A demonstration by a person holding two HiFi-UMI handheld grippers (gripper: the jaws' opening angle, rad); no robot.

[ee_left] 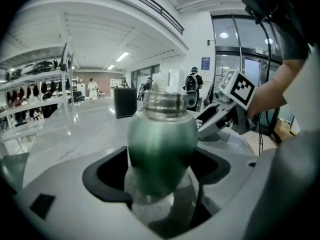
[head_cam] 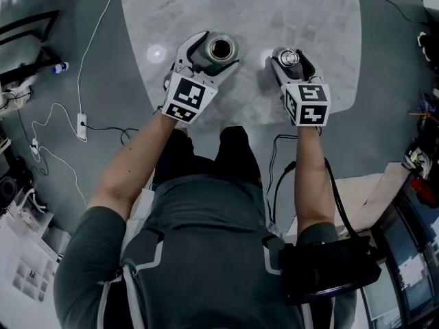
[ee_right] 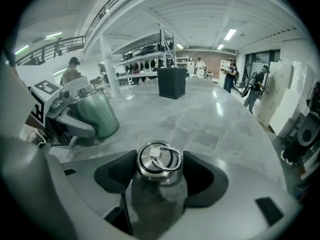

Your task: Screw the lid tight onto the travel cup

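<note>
The green travel cup [head_cam: 221, 48] stands upright on the table with its mouth open and no lid on it. My left gripper [head_cam: 211, 52] has it between its jaws. In the left gripper view the dark pads [ee_left: 107, 171] lie against the cup's [ee_left: 162, 144] wide body. The steel lid [head_cam: 287, 58] with a ring handle sits on the table to the cup's right. My right gripper [head_cam: 291, 62] stands around the lid, and in the right gripper view the lid [ee_right: 159, 159] rests between its wide-spread pads [ee_right: 205, 176]. The cup [ee_right: 97, 116] shows at that view's left.
The round grey marble table [head_cam: 274, 12] ends close in front of the person. A black box [ee_right: 171, 82] stands farther back on it. Cables and a power strip [head_cam: 81, 126] lie on the floor at the left. People stand far off in the hall.
</note>
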